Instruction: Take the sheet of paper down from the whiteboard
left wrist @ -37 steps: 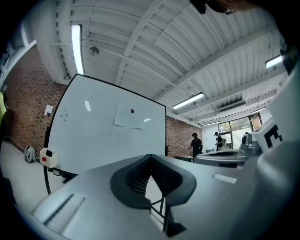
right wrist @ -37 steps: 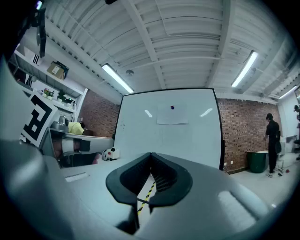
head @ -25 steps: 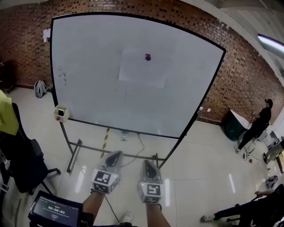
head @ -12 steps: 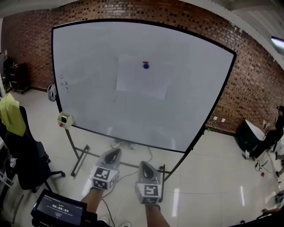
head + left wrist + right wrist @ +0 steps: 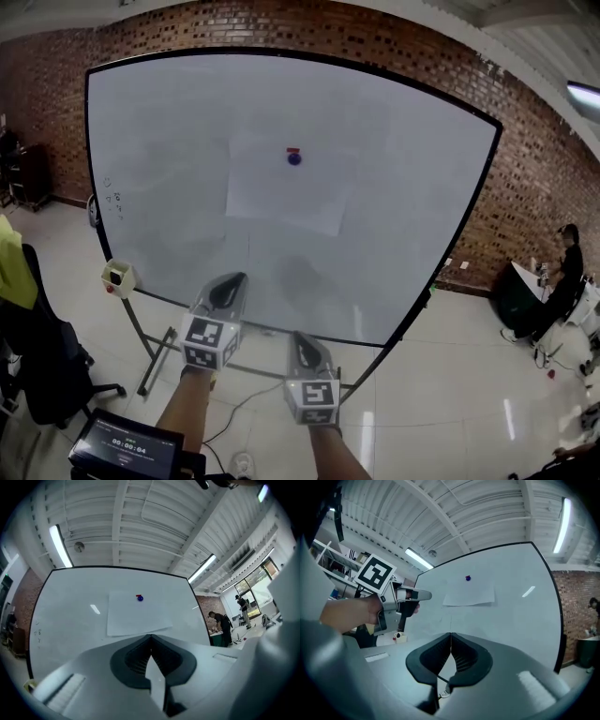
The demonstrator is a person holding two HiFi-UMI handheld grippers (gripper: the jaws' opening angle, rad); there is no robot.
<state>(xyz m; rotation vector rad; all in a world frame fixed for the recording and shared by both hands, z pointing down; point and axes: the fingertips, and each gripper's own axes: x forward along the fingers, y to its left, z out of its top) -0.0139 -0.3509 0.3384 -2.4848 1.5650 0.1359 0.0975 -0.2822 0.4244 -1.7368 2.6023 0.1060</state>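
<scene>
A white sheet of paper hangs on the whiteboard, pinned near its top by a blue magnet with a small red piece just above it. The left gripper view shows the paper and magnet straight ahead; the right gripper view shows the paper too. My left gripper is raised below the sheet, shut and empty. Lower and to its right, my right gripper is shut and empty as well. Neither touches the board. The left gripper also appears in the right gripper view.
The whiteboard stands on a metal frame over a glossy floor. A small box hangs at its lower left corner. A black chair is at my left. A person stands far right by the brick wall.
Both grippers have moved closer to the whiteboard, which now looks larger. The left gripper has risen above the right one. Both stayed shut.
</scene>
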